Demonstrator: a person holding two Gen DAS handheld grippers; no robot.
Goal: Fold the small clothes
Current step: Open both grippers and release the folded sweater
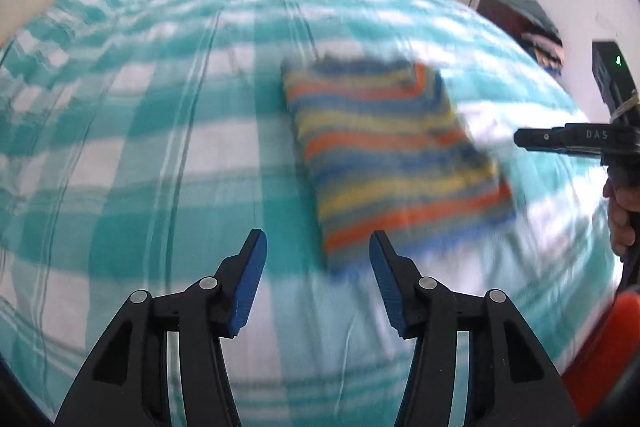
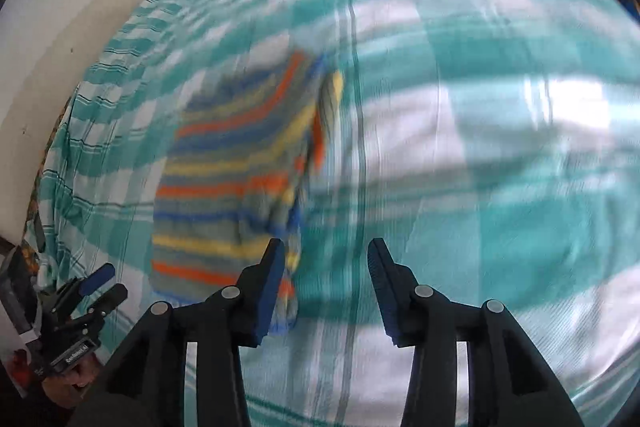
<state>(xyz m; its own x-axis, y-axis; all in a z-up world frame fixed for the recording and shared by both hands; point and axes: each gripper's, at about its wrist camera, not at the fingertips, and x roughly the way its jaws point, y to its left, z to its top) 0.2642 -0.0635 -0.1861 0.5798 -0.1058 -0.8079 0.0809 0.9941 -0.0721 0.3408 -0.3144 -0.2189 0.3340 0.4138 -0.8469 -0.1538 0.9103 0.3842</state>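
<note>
The folded striped garment (image 1: 394, 155) lies flat on the checked bed (image 1: 140, 147), its long axis running away ahead, just right of the empty, parted left claw (image 1: 316, 247) and just left of the equally empty, parted right claw (image 2: 326, 255).

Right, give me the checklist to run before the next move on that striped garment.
1. Left gripper empty, jaws apart: ok.
2. Right gripper empty, jaws apart: ok.
3. Striped garment lying folded on the checked bedsheet: ok.
4. Fold edges lined up neatly: cannot tell, both views are blurred.
5. Garment free of both grippers: ok, neither pad presses on it.
6. More clothes waiting on the bed: cannot tell.
</note>
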